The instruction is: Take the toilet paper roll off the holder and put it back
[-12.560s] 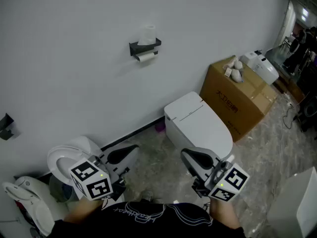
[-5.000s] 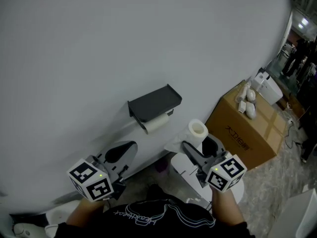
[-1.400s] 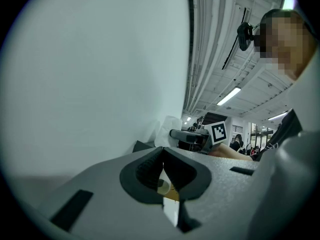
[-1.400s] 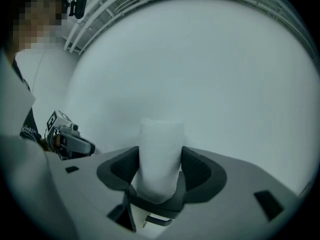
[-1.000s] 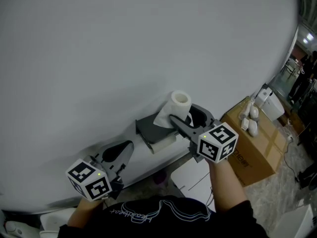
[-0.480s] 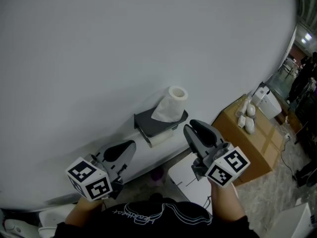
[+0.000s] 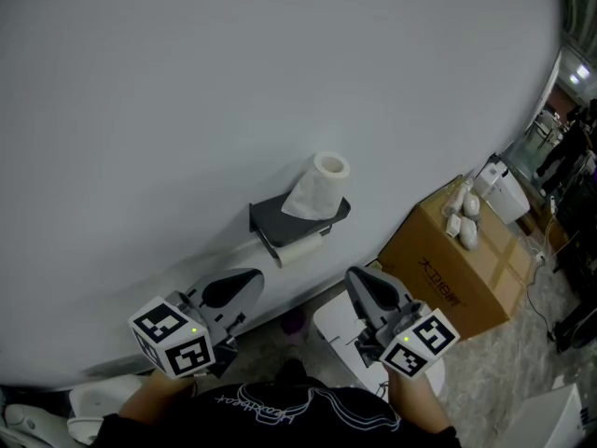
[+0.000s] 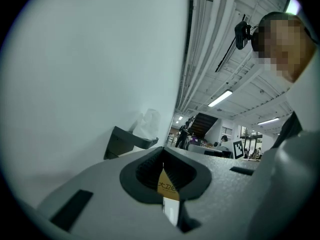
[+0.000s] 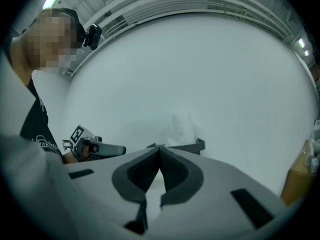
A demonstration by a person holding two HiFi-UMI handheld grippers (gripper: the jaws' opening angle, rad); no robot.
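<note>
- Roll [image 7: 320, 187]: upright on top shelf of holder [image 7: 270, 220], loose sheet draped down its front.
- Right gripper [image 7: 362, 286]: below and right of holder, apart from roll. Jaws just been closing, now together, nothing between.
- Left gripper [image 7: 235, 287]: low, left of holder, jaws together, empty.
- Judgement: put-back looks done; step in hand is retreat.
- Do well: draw right gripper level and straight away from shelf, wide of draped sheet, so roll isn't tugged over.
- Left gripper: steer clear of spare roll [image 7: 300, 247] under shelf.
- Check roll sits fully on shelf, not overhanging edge.

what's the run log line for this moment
roll: upright on holder shelf | right gripper: just closed, empty | left gripper: shut, empty
</note>
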